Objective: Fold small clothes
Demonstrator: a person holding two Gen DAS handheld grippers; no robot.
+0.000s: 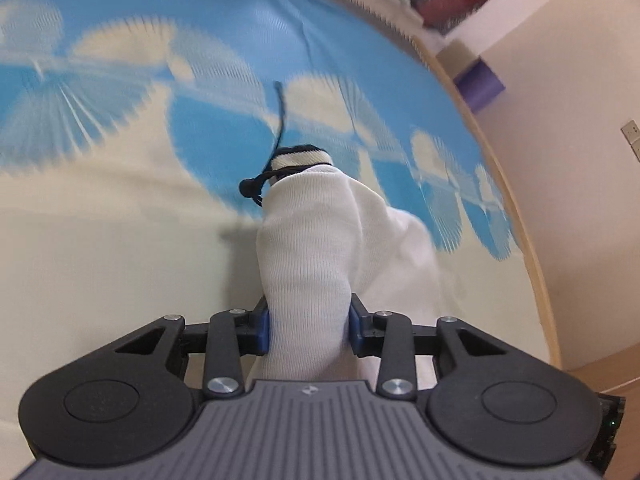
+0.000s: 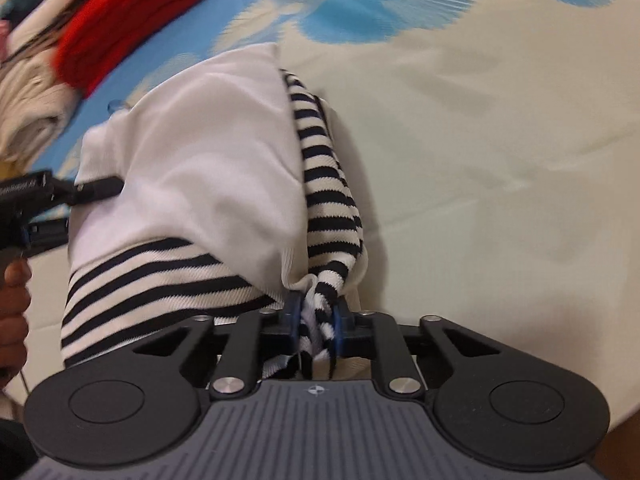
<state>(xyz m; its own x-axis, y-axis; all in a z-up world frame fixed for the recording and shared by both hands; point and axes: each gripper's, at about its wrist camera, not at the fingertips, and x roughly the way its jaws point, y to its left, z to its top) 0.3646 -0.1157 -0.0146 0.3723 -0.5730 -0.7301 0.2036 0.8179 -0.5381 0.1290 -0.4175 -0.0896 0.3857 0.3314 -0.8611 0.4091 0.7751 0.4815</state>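
The round table [image 1: 516, 216], covered by a blue-and-cream cloth [image 2: 500, 160], is curving away to a wooden rim at the right of the left wrist view. A wide stretch of bare cream cloth is lying open to the right of the garment in the right wrist view.

The small garment [image 2: 208, 168], white with black-and-white stripes, is lying bunched on the cloth between the two tools. The left gripper [image 1: 308, 330] is clamping a thick white fold of it, and a black cord [image 1: 280, 128] is trailing from its far end. The right gripper [image 2: 316, 322] is pinching a gathered striped edge tightly.

A red knitted item [image 2: 132, 20] and a pile of pale folded clothes [image 2: 28, 104] are sitting near the far left edge, close to the garment. A person's hand [image 2: 14, 300] is gripping the left tool's handle.

Motion blur is smearing the cloth pattern, and the garment's underside is hidden.
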